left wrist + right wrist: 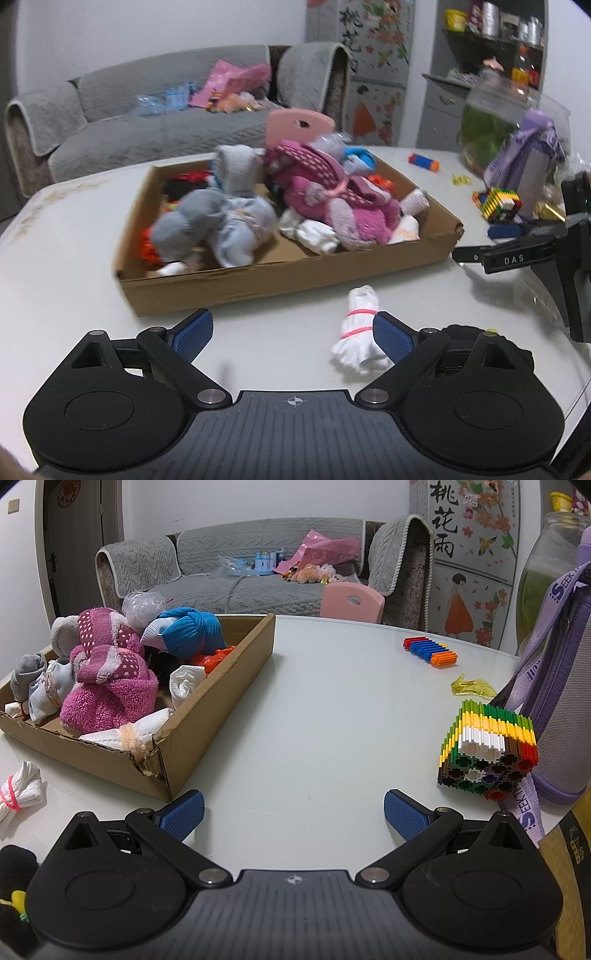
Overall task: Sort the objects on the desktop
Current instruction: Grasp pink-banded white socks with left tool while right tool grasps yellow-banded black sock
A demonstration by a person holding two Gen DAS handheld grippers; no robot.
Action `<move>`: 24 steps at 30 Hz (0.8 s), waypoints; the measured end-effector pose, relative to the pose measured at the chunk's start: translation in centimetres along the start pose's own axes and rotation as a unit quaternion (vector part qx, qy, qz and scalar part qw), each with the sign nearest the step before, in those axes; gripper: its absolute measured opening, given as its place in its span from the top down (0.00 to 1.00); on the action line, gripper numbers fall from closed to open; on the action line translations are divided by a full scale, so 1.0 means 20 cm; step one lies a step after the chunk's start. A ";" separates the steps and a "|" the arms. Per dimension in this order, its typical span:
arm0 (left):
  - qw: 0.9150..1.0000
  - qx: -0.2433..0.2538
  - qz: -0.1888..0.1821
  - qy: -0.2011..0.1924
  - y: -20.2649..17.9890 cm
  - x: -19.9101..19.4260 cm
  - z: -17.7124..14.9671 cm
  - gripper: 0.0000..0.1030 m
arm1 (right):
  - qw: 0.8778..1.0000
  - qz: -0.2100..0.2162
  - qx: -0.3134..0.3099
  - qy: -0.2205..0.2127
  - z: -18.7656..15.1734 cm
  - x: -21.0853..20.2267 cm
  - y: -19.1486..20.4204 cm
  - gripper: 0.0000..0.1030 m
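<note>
A cardboard box (258, 286) on the white table holds several rolled sock bundles, pink (332, 199), grey (192, 225) and white; it also shows in the right wrist view (207, 716). A white sock bundle (360, 332) tied with a pink band lies on the table in front of the box, just left of my left gripper's right fingertip; it also shows at the left edge of the right wrist view (18, 794). My left gripper (293, 338) is open and empty. My right gripper (293, 816) is open and empty over bare table; it also shows in the left wrist view (517, 254).
A multicoloured block of plastic sticks (487, 757) sits right of my right gripper, beside a purple bag (561, 686). A small blue, red and orange stick bundle (430, 650) and a yellow piece (472, 688) lie farther back. A black sock (491, 343) lies by my left gripper. A pink chair (351, 600) and a sofa stand beyond.
</note>
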State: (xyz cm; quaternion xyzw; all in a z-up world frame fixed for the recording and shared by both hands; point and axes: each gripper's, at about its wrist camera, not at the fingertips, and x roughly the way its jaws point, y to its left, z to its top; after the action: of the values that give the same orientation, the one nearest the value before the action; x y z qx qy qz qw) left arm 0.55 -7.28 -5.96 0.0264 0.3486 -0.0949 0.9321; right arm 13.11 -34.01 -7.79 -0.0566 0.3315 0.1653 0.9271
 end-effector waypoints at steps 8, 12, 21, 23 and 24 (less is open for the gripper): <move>1.000 -0.005 -0.016 0.026 -0.04 0.11 0.06 0.07 | 1.000 0.011 -0.011 0.000 0.03 0.04 0.00 0.00; 0.999 0.008 -0.026 0.029 -0.08 0.12 0.08 0.07 | 1.000 0.004 -0.004 -0.011 0.02 -0.02 -0.03 0.12; 0.998 0.024 -0.033 0.044 -0.17 0.23 0.06 0.06 | 0.982 0.101 -0.025 -0.160 -0.19 -0.80 0.17 0.00; 0.998 0.030 -0.032 0.049 -0.19 0.25 0.05 0.06 | 0.981 0.078 -0.090 -0.152 -0.24 -0.80 0.30 0.00; 0.998 0.033 -0.030 0.050 -0.20 0.26 0.04 0.06 | 0.982 0.072 -0.111 -0.136 -0.25 -0.78 0.37 0.01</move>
State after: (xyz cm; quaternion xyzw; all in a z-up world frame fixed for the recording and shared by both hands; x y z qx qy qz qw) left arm 4.19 -12.11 -8.65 0.0508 0.3922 -0.1331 0.9088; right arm -3.77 -32.44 -1.79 -0.1122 0.1850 0.2731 0.9373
